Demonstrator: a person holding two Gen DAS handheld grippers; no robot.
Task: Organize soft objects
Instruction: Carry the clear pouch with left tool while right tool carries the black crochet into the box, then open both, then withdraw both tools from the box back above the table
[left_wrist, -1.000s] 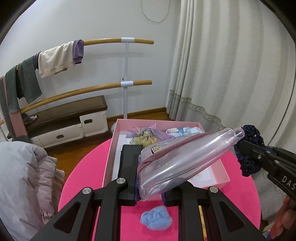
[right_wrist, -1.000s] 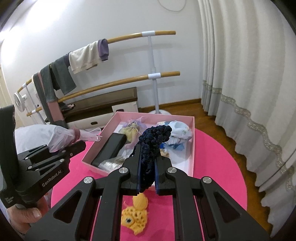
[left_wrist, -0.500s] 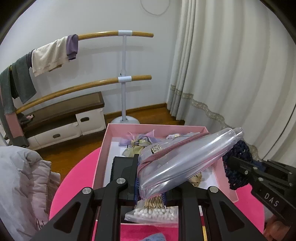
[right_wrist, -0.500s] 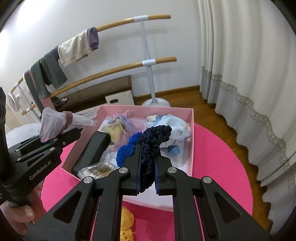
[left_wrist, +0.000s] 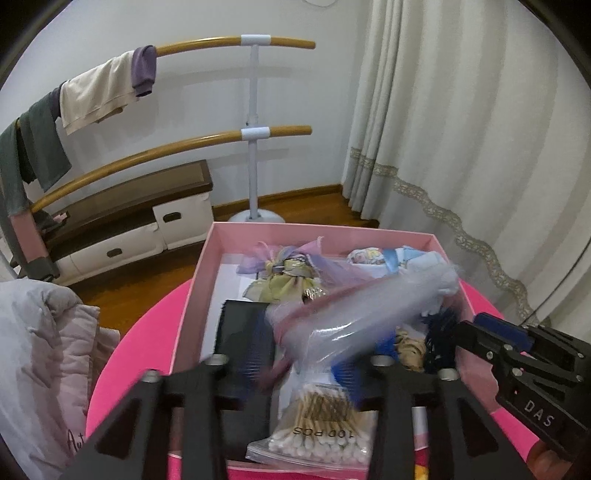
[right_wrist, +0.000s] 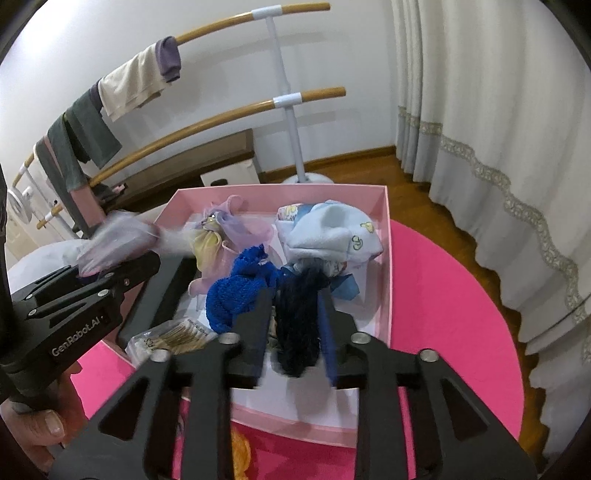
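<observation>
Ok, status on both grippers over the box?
Left gripper jaws just opening, clear pouch between them, blurred. Right gripper jaws just opening, navy knit piece between them. Both over pink box. Nothing blocking.

Pink box (left_wrist: 391, 234), open top, on the round pink counter (right_wrist: 443, 295). Far end of the box: lilac and yellow gauze bows (left_wrist: 284, 273) left, pale blue printed cloth (right_wrist: 332, 232) right. Black case (left_wrist: 243, 332) along the left wall. Bag of cotton swabs (left_wrist: 321, 428) at the near edge. Bright blue knit piece (right_wrist: 240, 291) mid-box. Clear pouch with a pink zip band (left_wrist: 351, 314), blurred, tilted over the box interior. Dark navy knit piece (right_wrist: 299, 325), blurred, hangs over the box floor. Yellow knit piece (right_wrist: 240, 450) on the counter, just outside the near wall.
</observation>
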